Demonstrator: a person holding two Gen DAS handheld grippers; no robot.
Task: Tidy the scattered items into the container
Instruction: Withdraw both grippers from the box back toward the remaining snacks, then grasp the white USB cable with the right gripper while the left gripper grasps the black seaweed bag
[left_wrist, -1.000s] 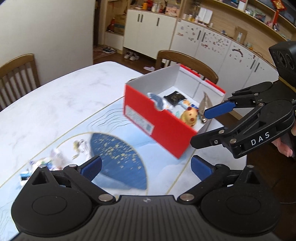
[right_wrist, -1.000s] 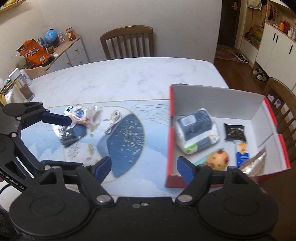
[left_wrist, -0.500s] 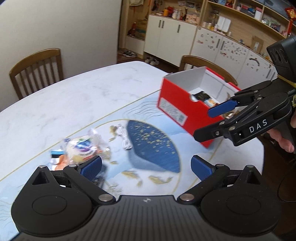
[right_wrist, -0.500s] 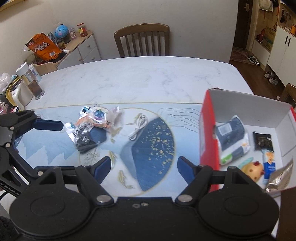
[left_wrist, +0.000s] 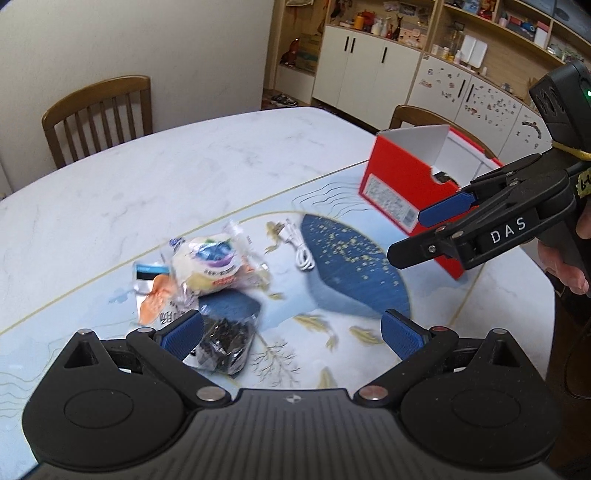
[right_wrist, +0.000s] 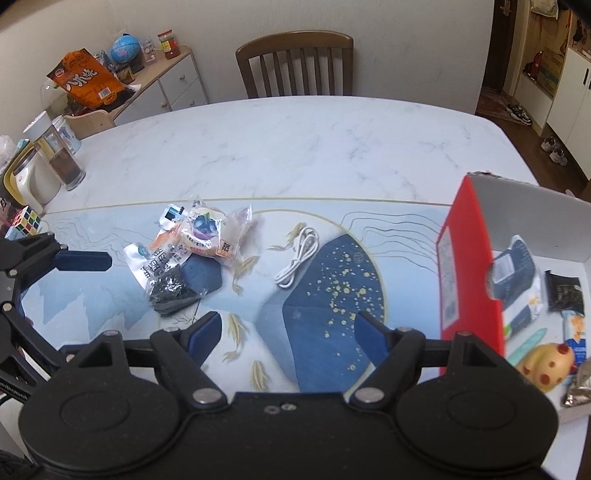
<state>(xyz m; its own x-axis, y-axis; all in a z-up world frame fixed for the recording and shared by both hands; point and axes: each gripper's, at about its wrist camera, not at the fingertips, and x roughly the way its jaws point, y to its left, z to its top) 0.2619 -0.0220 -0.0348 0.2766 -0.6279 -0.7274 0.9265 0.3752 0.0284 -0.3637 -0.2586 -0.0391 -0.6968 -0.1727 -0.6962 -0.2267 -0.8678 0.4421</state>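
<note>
A red shoebox (left_wrist: 399, 195) (right_wrist: 469, 266) with a white inside stands on the right of the table. It holds a blue tissue pack (right_wrist: 515, 273), a dark packet (right_wrist: 565, 295), a spotted yellow toy (right_wrist: 545, 365) and other small things. A pile of snack packets lies on the mat: a bun packet (left_wrist: 212, 264) (right_wrist: 205, 230), an orange-and-silver packet (left_wrist: 155, 299) (right_wrist: 159, 254) and a black packet (left_wrist: 225, 345) (right_wrist: 171, 291). A white cable (left_wrist: 301, 251) (right_wrist: 297, 262) lies beside them. My left gripper (left_wrist: 291, 336) is open just short of the black packet. My right gripper (right_wrist: 288, 334) (left_wrist: 421, 232) is open and empty over the mat, between cable and box.
The blue patterned mat (right_wrist: 332, 295) covers the near half of the marble table (right_wrist: 295, 147). A Rubik's cube (right_wrist: 26, 219) and glass jars (right_wrist: 66, 162) stand at the table's left edge. Wooden chairs (right_wrist: 295, 62) (left_wrist: 99, 114) stand behind. A hand (left_wrist: 565, 266) holds the right gripper.
Both grippers have swung left, away from the box and toward the packet pile. The box has slid to the right in both views. Both jaws stayed open.
</note>
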